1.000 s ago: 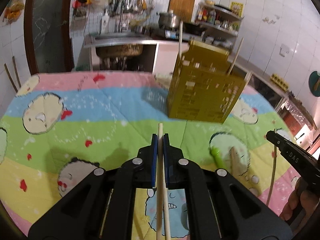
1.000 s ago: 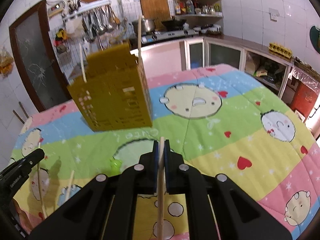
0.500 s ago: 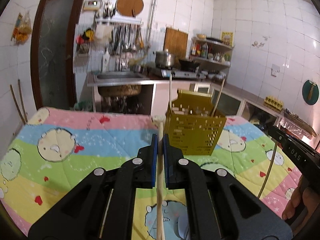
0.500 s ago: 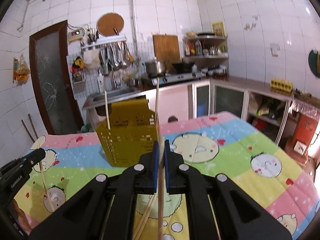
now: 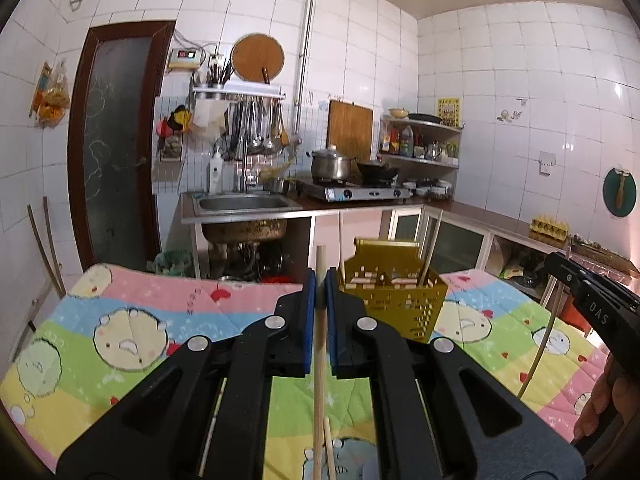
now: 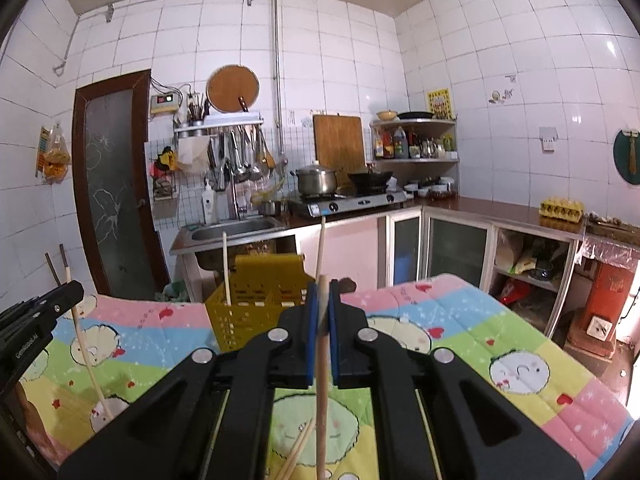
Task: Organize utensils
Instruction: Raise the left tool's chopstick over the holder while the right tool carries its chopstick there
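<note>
My left gripper is shut on a wooden chopstick that runs upright between its blue pads. My right gripper is likewise shut on a second chopstick. Each is held above the quilt, short of the yellow slotted utensil basket. In the basket stand two chopsticks. The right gripper shows at the left wrist view's right edge, its chopstick hanging down. The left gripper shows at the right wrist view's left edge.
A cartoon quilt covers the table. Loose chopsticks lie on it under the grippers. A hand holds the right gripper. Behind the table are a sink, a stove with a pot and counter cabinets.
Both grippers have risen and tipped up toward level, each still shut on its chopstick. The basket now sits lower and smaller in both views, and more of the kitchen wall shows.
</note>
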`<state>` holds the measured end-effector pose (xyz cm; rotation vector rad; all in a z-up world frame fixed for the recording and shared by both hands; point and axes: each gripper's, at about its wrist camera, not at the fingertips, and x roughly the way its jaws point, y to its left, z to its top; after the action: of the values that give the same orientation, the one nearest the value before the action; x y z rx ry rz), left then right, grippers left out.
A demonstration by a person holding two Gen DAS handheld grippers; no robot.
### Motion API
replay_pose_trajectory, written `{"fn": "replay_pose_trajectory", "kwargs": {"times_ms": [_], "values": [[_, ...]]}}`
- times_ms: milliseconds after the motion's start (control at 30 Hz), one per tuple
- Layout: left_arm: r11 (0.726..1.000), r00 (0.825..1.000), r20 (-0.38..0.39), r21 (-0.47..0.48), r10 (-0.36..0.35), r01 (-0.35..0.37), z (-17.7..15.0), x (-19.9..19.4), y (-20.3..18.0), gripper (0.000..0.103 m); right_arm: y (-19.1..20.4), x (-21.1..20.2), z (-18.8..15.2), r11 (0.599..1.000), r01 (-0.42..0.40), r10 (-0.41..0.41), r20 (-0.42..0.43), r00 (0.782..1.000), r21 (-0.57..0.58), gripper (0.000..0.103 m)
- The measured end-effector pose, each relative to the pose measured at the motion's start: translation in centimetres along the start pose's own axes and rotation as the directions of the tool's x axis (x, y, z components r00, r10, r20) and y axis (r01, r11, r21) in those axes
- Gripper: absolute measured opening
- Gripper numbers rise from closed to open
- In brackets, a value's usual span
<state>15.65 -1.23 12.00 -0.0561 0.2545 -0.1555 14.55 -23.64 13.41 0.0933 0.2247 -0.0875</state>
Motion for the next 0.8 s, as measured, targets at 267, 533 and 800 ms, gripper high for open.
{"fn": "replay_pose_trajectory", "kwargs": {"times_ms": [267, 533, 800], "values": [[0.999, 0.993, 0.112, 0.005, -0.035, 0.034, 7.0, 1.9, -1.2, 0.004, 0.5, 2.3, 5.6, 0.999, -0.036, 0.035, 0.077, 0.996, 0.015, 0.005], [0.996, 0.975, 0.209, -0.029, -0.074, 0.082, 14.0, 7.6, -2.7, 0.004, 1.7, 7.2, 11.6, 0.999, -0.035, 0.035, 0.188, 0.982, -0.002, 0.005], [0.996, 0.963, 0.257, -0.011, -0.086, 0.092, 14.4, 14.0, -5.0, 0.004, 2.4, 14.0, 12.9, 0.999, -0.046, 0.039, 0.225, 0.974, 0.025, 0.005]]}}
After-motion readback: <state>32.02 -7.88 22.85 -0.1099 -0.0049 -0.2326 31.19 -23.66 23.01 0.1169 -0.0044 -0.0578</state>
